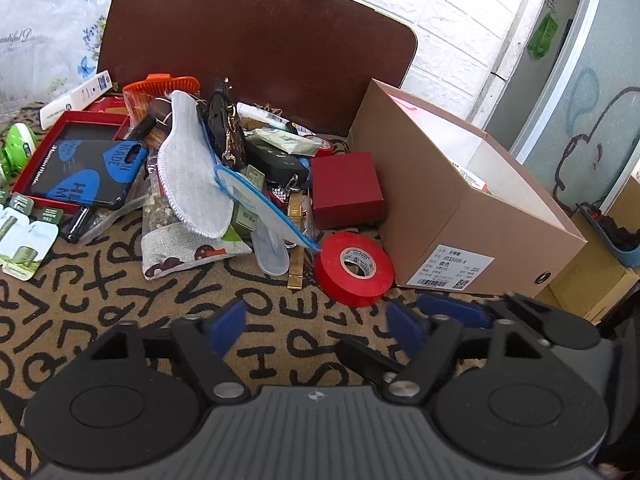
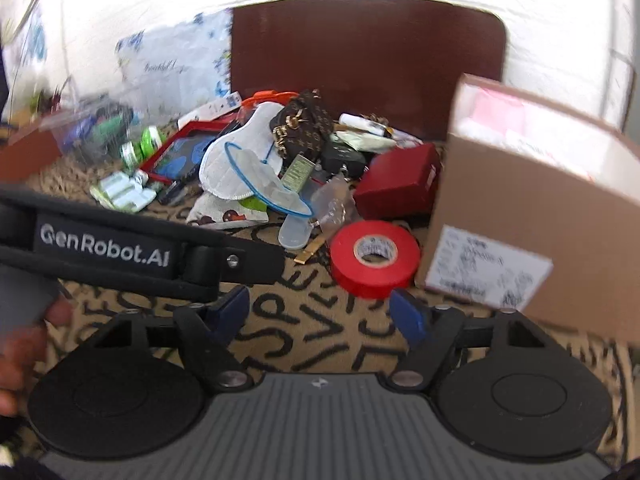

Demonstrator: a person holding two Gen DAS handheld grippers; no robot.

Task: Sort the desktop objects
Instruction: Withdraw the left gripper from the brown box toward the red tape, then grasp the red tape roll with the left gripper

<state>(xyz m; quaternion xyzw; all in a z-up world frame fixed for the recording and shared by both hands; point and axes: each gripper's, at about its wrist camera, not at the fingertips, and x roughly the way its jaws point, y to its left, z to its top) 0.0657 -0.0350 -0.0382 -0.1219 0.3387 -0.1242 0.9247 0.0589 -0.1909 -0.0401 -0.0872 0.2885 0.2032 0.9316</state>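
Desktop clutter pile is sitting unsorted beside the open brown cardboard box; we are hovering both claws, left claw and right claw, wide apart, gripping nothing.

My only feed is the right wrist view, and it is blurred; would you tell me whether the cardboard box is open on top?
Observer: Yes, the cardboard box is open, with white inner walls.
Operator: Is anything inside it?
Observer: A small labelled pack shows low against the far wall; the rest of the floor is hidden.
Operator: And is the left claw holding anything?
Observer: No, the left claw is open and empty, just short of the red tape.
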